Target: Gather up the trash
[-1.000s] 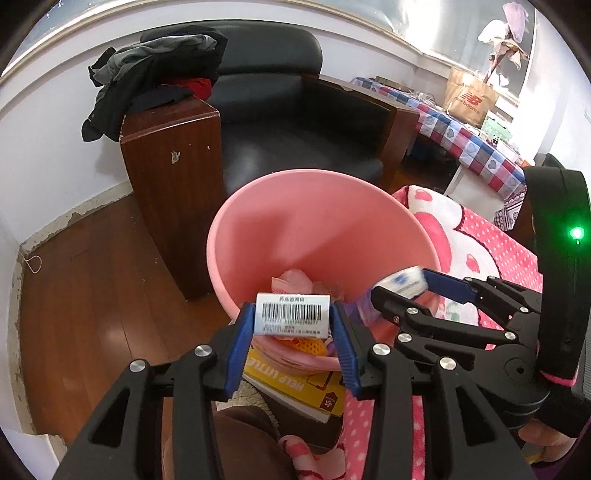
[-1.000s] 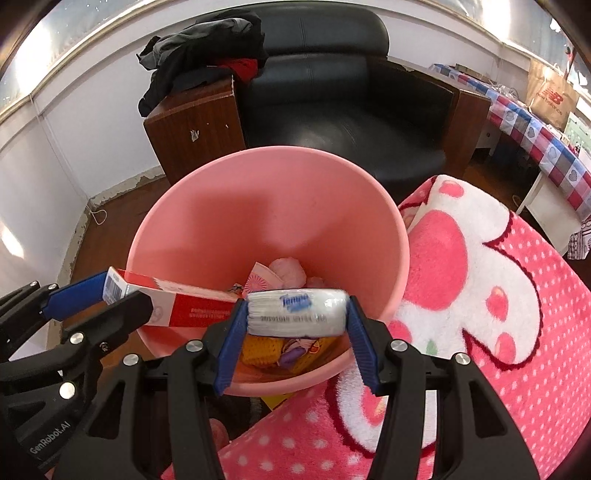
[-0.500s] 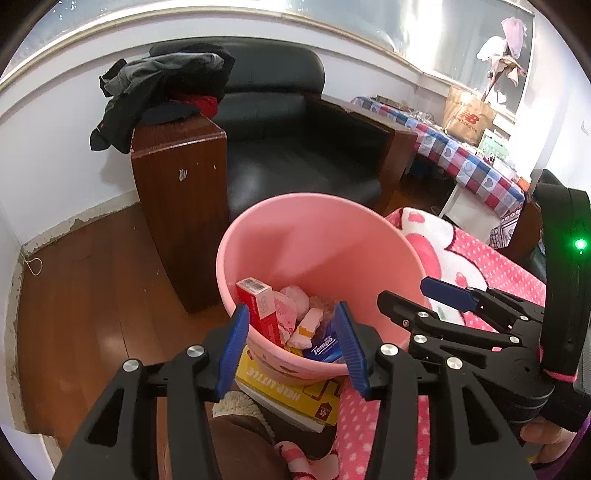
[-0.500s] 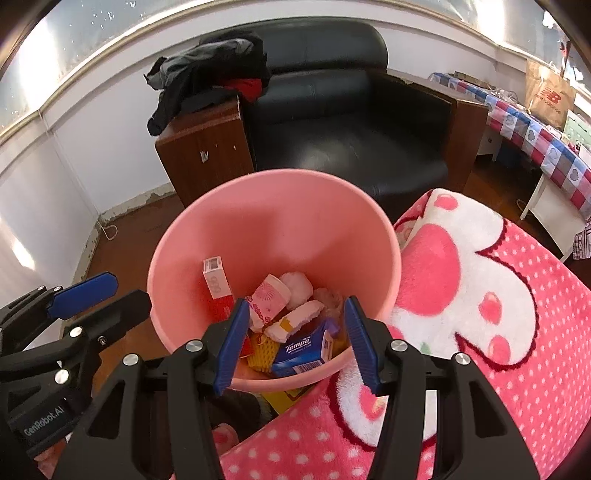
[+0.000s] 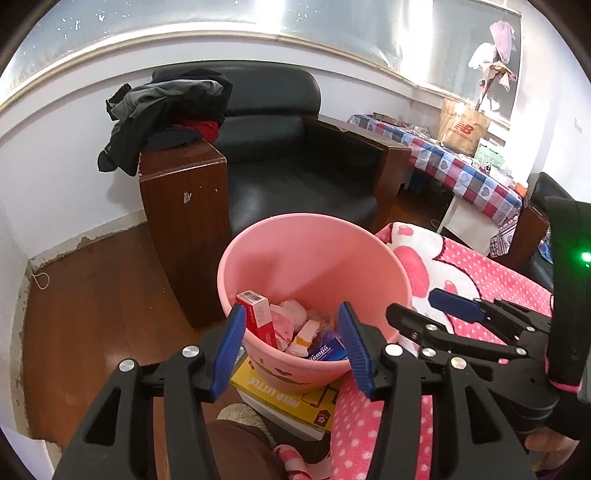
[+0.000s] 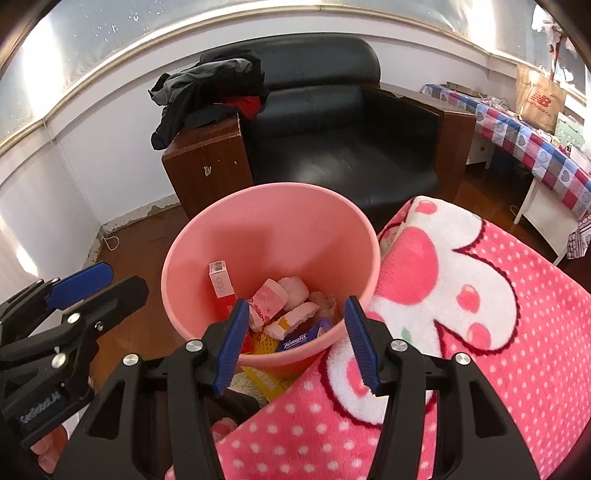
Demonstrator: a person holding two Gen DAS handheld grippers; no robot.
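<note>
A black armchair (image 5: 295, 162) with wooden side panels stands far back against the white wall, and a heap of dark clothes (image 5: 166, 114) lies on its left armrest. To the far right, a table under a checked cloth (image 5: 461, 170) carries 1 brown paper bag (image 5: 461, 127). Near on the right lies a pink dotted blanket (image 6: 480, 295), and a yellow book (image 5: 288, 397) lies low at the near middle above the wooden floor (image 5: 92, 295).

Bright daylight room, heavy fisheye warp in both views

Light pours in from the window (image 5: 461, 33) up top, blown out to white glare on the right. The wood floor (image 5: 92, 295) catches a soft sheen, and the black armchair (image 6: 343, 147) stays dark with faint highlights. Straight lines bow hard toward the black corners. The center is fairly sharp; the edges go soft.
</note>
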